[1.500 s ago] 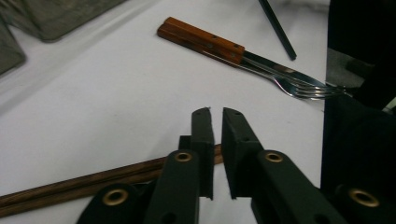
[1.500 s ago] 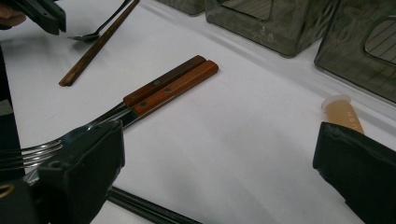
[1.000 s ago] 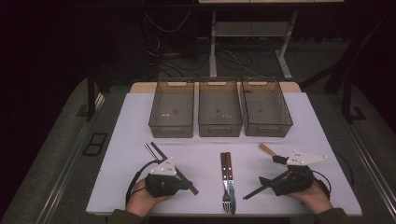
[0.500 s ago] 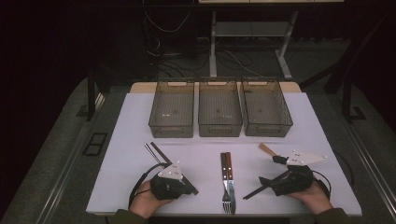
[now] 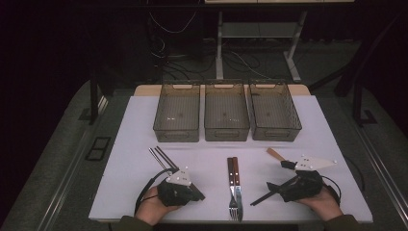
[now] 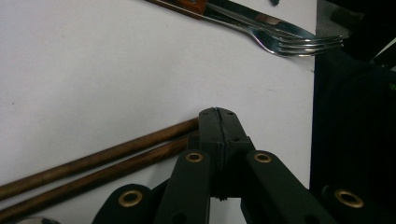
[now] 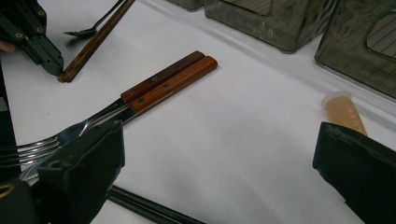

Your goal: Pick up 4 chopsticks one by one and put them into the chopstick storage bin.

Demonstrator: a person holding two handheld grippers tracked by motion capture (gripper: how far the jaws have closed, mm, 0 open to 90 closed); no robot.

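Note:
My left gripper (image 5: 197,195) lies near the table's front edge in the person's left hand. Its jaws are shut with nothing between them (image 6: 218,116), and the tip sits right beside the near ends of two brown wooden chopsticks (image 6: 107,161) (image 5: 161,156). A fork and a knife with wooden handles (image 5: 234,180) (image 7: 168,84) lie side by side in the middle front. My right gripper (image 5: 272,184) (image 7: 217,140) rests at the front right, jaws wide open. One jaw is by the fork tines, the other by a tan tube (image 5: 274,154) (image 7: 344,112).
Three empty smoky-clear bins (image 5: 176,133) (image 5: 226,133) (image 5: 276,133) stand in a row at the back of the white table (image 5: 125,144). A small dark spoon (image 7: 88,29) lies along the chopsticks. The front edge (image 5: 211,220) runs just below both hands.
My left gripper has slid a little to the right and toward the front edge, uncovering more of the chopsticks. The right gripper and the cutlery have stayed put.

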